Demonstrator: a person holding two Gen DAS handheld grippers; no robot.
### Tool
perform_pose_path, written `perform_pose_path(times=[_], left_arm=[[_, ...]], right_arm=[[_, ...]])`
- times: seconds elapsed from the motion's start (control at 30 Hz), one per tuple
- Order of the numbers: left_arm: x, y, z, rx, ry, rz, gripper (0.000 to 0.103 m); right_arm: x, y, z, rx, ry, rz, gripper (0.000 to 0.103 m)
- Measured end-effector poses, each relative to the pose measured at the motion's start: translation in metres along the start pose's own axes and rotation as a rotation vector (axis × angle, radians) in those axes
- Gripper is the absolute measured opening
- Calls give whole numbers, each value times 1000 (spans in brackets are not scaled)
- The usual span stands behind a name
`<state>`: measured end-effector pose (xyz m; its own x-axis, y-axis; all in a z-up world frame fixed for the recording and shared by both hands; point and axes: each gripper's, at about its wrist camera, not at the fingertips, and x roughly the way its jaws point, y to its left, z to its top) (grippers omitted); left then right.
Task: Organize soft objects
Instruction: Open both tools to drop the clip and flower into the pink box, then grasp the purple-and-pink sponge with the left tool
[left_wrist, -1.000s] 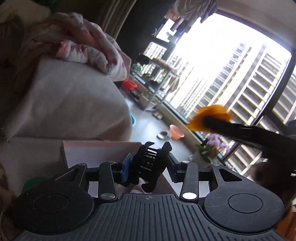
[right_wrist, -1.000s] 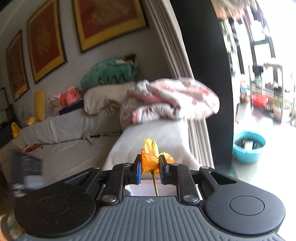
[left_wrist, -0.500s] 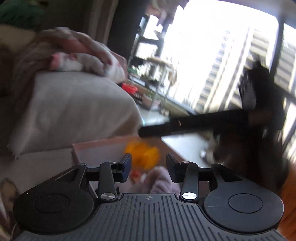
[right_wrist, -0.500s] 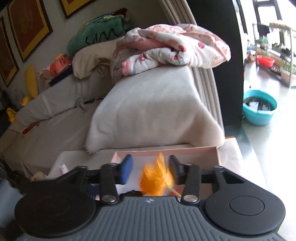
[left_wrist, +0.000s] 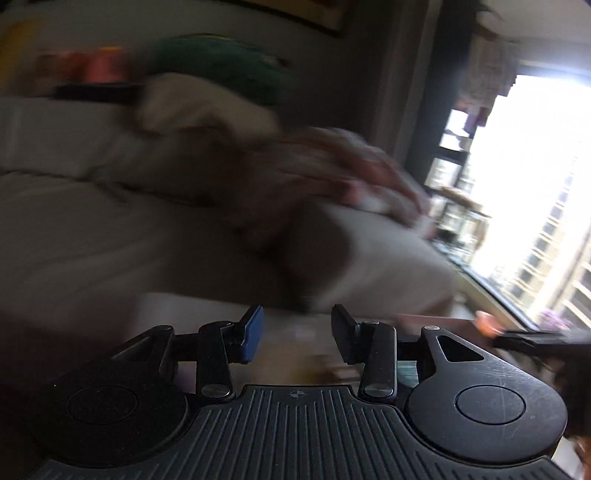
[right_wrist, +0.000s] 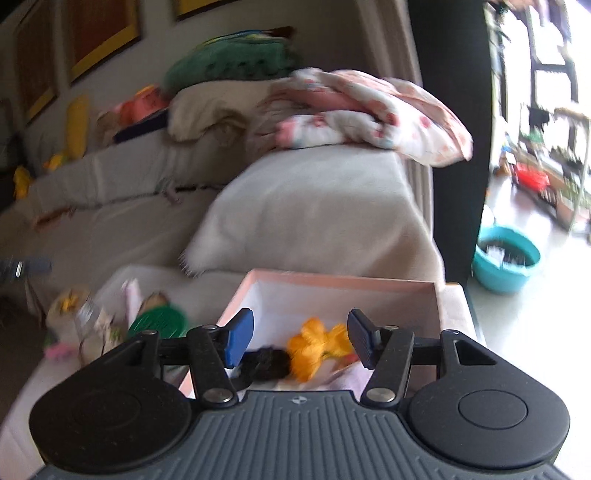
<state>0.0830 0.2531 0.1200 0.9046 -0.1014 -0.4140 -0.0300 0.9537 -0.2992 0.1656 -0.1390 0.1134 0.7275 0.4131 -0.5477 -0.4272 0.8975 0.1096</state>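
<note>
The right gripper (right_wrist: 300, 341) hangs over the open pink box (right_wrist: 343, 282), its fingers (right_wrist: 239, 338) opening with nothing pressed between them; the orange fabric flower (right_wrist: 317, 341) lies loose inside the box just below and ahead of them, which reads as a release so the flower drops among the things already gathered there. At about nine o'clock from the flower, touching or nearly touching it, sits a dark fuzzy clump (right_wrist: 267, 363); what it is cannot be told. The flower looks limp and crumpled, bright orange-yellow petals bunched in two lobes, light enough to settle where it falls. More small items, a green round one (right_wrist: 159, 319) among them, wait outside the box at its nine o'clock side. The left gripper (left_wrist: 297, 338) shows its fingers (left_wrist: 251, 332) parted about halfway and holding nothing, the blurred sofa (left_wrist: 110, 229) beyond.
</note>
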Motion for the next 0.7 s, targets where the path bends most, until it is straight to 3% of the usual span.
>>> perform_pose_path(times=[0.07,0.13,0.3,0.43,0.47,0.53,0.6,0.7], left_arm=[[-3,32,-1,-46,24,126,45],[1,52,-9,-61,60,206,45],[32,49,-38,75,154,238,45],[52,29,-53,215,163,253,48],[55,24,-55,247,172,252,50],[57,20,-61,294,187,240,70],[56,13,-66,325,204,215,81],[53,13,-63,302,185,199,79]], right_arm=[[-8,23,-10,-72,-20,14,57],[-16,44,-20,-110,-38,40,60],[-28,86,-48,-149,-31,150,62],[-31,112,-74,-212,-15,175,62],[-31,118,-82,-225,-4,182,62],[-29,126,-96,-224,32,209,62],[-24,129,-107,-206,74,238,62],[-15,133,-122,-174,122,256,62]])
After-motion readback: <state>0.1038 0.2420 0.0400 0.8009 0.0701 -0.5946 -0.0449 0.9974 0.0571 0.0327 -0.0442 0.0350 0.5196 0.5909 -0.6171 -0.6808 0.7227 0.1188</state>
